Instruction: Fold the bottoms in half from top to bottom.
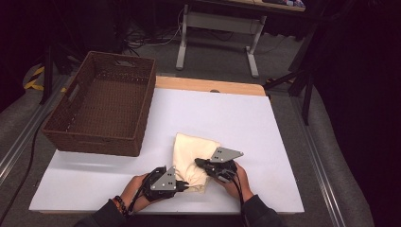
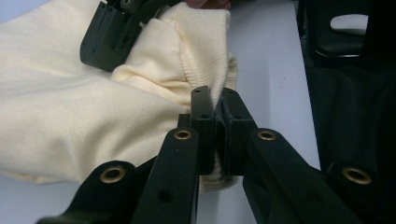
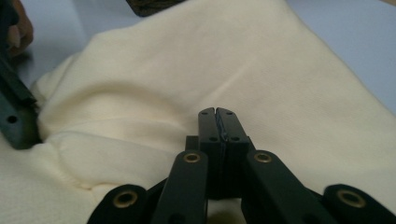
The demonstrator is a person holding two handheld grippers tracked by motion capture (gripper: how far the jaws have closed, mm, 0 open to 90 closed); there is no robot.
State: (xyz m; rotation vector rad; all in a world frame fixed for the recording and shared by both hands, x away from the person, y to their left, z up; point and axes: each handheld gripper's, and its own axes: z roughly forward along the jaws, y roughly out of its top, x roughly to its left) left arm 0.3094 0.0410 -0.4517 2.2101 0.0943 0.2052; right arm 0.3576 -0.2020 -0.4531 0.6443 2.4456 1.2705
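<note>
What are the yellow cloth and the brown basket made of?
The cloth looks like soft knitted fabric, maybe cotton: matte, pale cream, with fine ribs along its edge and loose folds. The basket looks woven, probably wicker or rattan: dark brown, with a rough braided pattern on its walls.

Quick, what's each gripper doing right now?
Left gripper: shut on the cream cloth.
Right gripper: shut, fingers together, nothing visibly between them, over the cloth.

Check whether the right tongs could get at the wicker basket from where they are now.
Probably yes. The right tongs sit shut over the cream cloth, with bare white table between them and the basket. Whether cloth is pinched I cannot tell; the left tongs clamp its edge.
</note>
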